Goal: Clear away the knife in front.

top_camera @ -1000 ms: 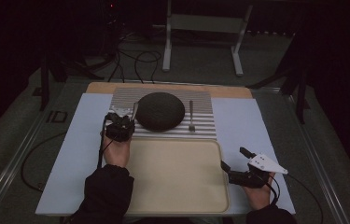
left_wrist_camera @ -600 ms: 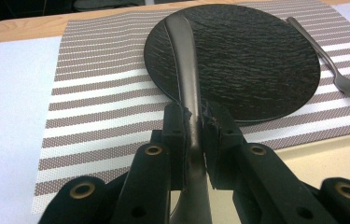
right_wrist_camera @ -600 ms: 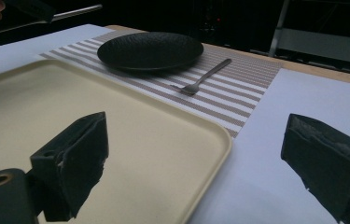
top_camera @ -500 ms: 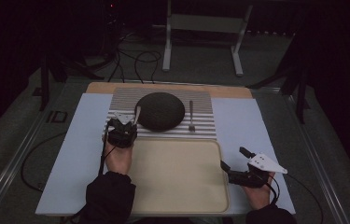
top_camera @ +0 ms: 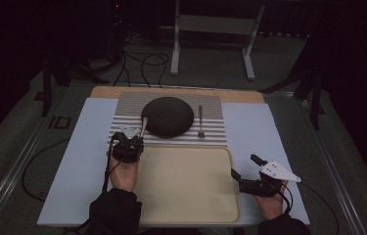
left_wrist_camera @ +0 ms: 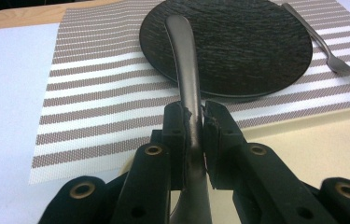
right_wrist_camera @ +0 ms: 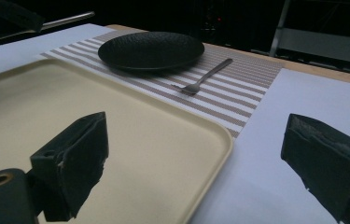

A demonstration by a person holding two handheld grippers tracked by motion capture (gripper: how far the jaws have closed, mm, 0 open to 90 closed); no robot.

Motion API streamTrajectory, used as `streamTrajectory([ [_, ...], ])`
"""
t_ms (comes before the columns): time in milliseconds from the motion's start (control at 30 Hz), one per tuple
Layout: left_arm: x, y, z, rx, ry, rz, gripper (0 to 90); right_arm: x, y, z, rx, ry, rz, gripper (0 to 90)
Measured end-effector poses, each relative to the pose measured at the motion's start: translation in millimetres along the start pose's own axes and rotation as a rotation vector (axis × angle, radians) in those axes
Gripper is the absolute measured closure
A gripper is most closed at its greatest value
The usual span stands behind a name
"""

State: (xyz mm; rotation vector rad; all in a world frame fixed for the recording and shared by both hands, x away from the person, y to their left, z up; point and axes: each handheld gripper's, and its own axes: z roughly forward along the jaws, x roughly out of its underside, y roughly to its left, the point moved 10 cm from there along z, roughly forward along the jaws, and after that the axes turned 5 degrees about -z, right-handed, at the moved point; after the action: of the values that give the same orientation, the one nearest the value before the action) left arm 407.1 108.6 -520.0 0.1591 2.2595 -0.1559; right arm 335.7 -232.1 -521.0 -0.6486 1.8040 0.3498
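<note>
left gripper: pinching a dark metal utensil handle, jaws tight on it, near the left edge of the striped mat; can't tell if it's a spoon or knife.
utensil: handle sticks out past the jaws, over the front-left rim of the plate.
plate: black, round, middle of the mat, toward the far edge of the tabletop.
fork: flat on the mat just right of the plate, not touching it.
tray: beige, by the near edge, btw both hands.
right gripper: jaws spread wide, nothing in them, at the tray's right rim.
</note>
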Motion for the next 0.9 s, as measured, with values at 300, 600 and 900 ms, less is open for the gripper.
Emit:
streamTrajectory([
  [300,9.9,-3.1,-6.6,0.002,-0.006,-0.001,80.9,-0.2,0.1,0.2,-0.003,-0.003,0.002,7.7],
  [600,23.1,-4.2,-12.7,0.001,-0.009,-0.011,80.8,0.1,0.2,0.5,-0.002,-0.002,0.002,7.7],
  [900,38.2,-5.6,-18.5,-0.008,-0.007,-0.009,80.9,0.3,0.8,0.8,0.000,0.002,0.000,7.7],
])
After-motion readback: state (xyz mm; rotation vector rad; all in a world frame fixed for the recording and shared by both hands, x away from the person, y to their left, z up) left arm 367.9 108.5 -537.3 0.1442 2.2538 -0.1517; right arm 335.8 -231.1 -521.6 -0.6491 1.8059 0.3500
